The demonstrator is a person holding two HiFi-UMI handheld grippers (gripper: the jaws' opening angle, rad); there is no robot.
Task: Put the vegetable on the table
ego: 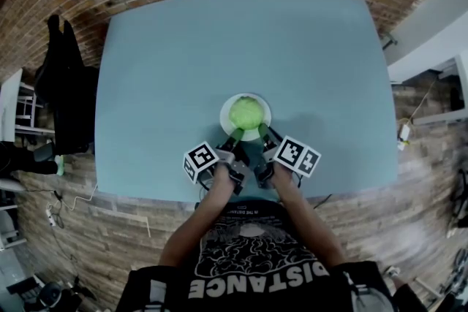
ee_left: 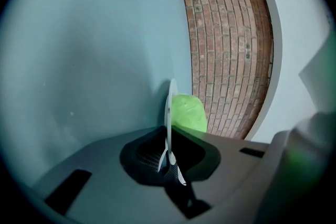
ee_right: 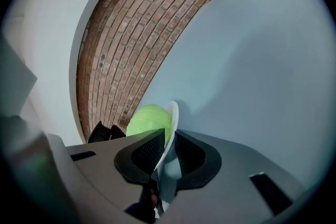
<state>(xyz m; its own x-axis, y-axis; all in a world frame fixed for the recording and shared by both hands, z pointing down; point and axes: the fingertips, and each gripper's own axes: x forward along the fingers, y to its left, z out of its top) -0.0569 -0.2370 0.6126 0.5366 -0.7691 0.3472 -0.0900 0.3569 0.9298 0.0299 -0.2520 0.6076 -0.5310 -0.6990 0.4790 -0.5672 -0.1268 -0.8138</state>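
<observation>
The round light-green vegetable (ego: 246, 113) sits on a white round plate (ego: 224, 112), which rests on the pale blue table (ego: 219, 47) near its front edge. The left gripper (ego: 235, 135) has its jaws closed tight on the plate's near rim. The right gripper (ego: 265, 134) has the rim between its jaws, but they stand slightly apart, with a gap showing beside the plate.

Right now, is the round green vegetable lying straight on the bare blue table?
No, the round green vegetable sits on the round white plate, not directly on the light blue table.
</observation>
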